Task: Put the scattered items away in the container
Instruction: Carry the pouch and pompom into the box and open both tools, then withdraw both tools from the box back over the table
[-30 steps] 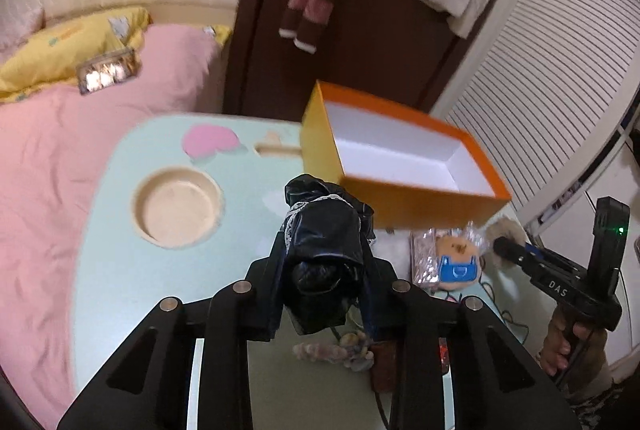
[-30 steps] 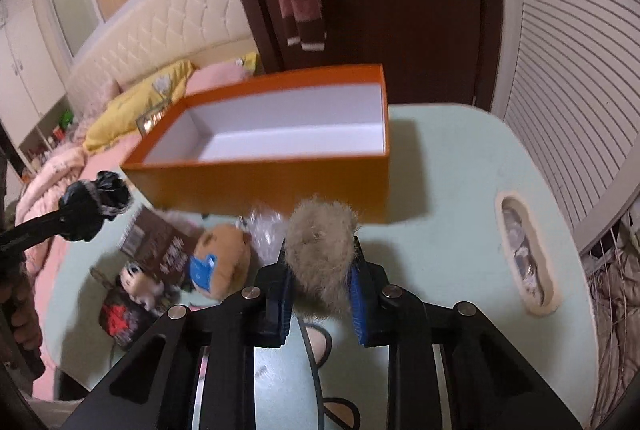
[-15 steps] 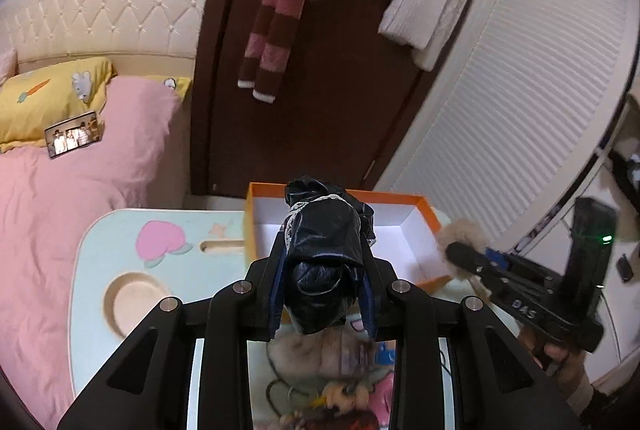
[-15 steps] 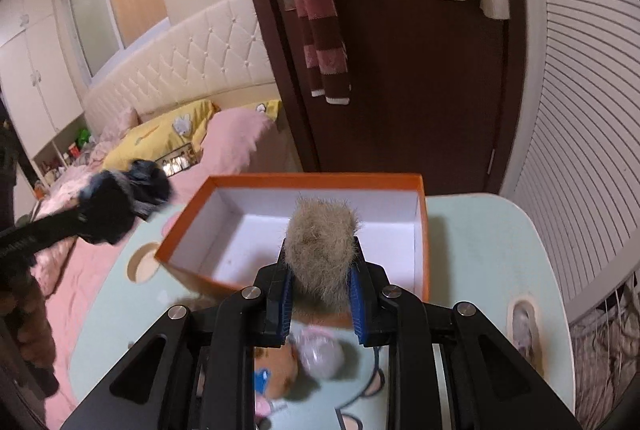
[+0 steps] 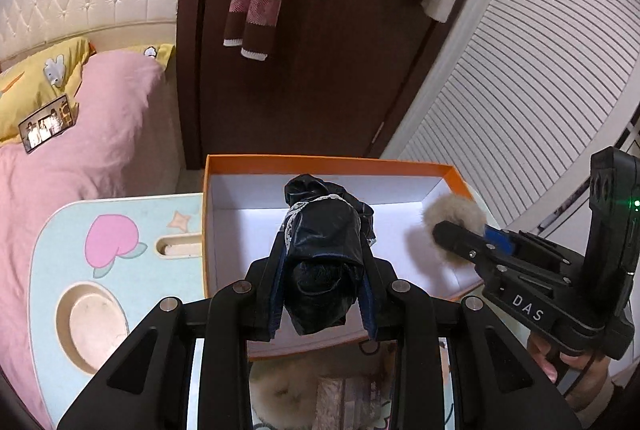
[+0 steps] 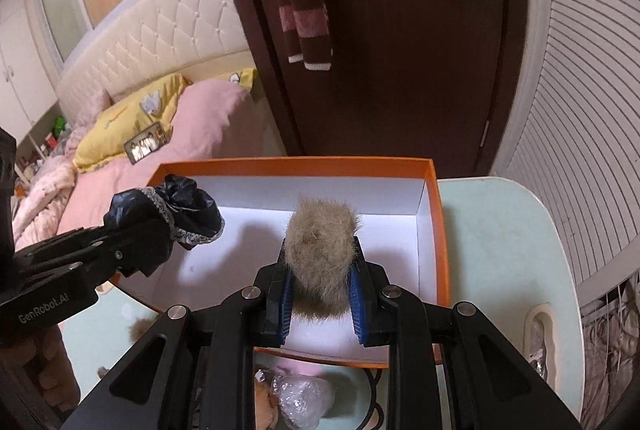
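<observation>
Glossy black cloth [image 5: 322,250], fuzzy tan pompom [image 6: 322,254], matt cardboard box [image 6: 434,230]

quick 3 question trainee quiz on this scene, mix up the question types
1. True or false: the orange box already has items lying on its floor.
2. Multiple choice: the left gripper holds A) a fluffy beige pom-pom, B) a black lace-trimmed fabric piece, C) a photo.
3. Fill in: the right gripper holds its fluffy beige pom-pom above the ____.

Key: 1 false, the white floor in view is bare. 2 B. 3 orange box.
</observation>
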`<act>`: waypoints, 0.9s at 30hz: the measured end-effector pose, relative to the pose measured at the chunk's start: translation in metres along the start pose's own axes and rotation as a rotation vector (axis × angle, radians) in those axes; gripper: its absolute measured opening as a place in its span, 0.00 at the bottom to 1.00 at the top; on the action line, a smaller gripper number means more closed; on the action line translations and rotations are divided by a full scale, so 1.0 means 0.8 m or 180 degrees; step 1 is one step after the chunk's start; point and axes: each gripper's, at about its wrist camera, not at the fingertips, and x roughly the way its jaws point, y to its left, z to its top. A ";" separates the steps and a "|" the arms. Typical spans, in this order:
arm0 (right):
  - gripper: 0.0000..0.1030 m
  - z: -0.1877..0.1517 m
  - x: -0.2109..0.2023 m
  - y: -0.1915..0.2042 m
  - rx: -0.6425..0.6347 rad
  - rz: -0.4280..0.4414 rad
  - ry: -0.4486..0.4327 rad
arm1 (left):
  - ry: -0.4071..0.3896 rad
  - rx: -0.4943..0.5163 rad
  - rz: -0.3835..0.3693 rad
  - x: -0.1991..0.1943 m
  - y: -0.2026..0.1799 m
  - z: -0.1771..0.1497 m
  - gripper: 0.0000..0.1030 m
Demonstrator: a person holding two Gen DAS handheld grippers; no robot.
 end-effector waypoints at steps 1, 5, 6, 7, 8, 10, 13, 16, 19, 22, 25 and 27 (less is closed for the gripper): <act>0.22 -0.001 0.002 0.000 -0.0005 -0.0003 0.0009 | 0.0008 0.0000 0.0001 0.002 0.000 0.000 0.31; 0.22 -0.002 0.007 -0.001 0.0023 0.0007 0.0036 | 0.0002 0.0003 0.0030 0.005 0.003 0.001 0.31; 0.22 -0.002 0.007 0.000 0.0029 0.0012 0.0040 | 0.0007 0.0005 0.0027 0.006 0.003 0.001 0.31; 0.22 -0.003 0.007 0.000 0.0031 0.0009 0.0042 | 0.0018 0.0004 0.0021 0.007 0.003 0.001 0.31; 0.22 -0.003 0.007 0.000 0.0034 0.0007 0.0042 | 0.0026 0.0004 0.0014 0.008 0.004 0.001 0.31; 0.24 -0.003 0.007 0.000 0.0026 0.0015 0.0049 | 0.0044 0.0001 -0.0018 0.009 0.005 0.002 0.34; 0.33 -0.003 0.004 0.002 0.0016 -0.0010 0.0025 | 0.0046 0.0014 -0.0060 0.006 0.003 0.002 0.51; 0.46 -0.003 -0.001 0.003 0.0007 -0.0051 -0.0011 | -0.0084 0.0075 0.0034 -0.004 -0.002 0.000 0.71; 0.51 -0.003 -0.010 0.005 -0.0001 -0.0062 -0.0068 | -0.0112 0.0107 0.0100 -0.014 -0.005 -0.001 0.72; 0.55 -0.004 -0.022 0.005 0.0021 -0.0049 -0.0106 | -0.0084 0.0064 0.0080 -0.026 -0.006 -0.004 0.72; 0.56 -0.011 -0.040 0.003 0.0068 -0.0033 -0.0157 | -0.0119 0.0046 0.0091 -0.045 -0.007 -0.012 0.72; 0.58 -0.018 -0.049 0.003 0.0097 0.0000 -0.0171 | -0.0149 0.0049 0.0127 -0.058 -0.009 -0.022 0.72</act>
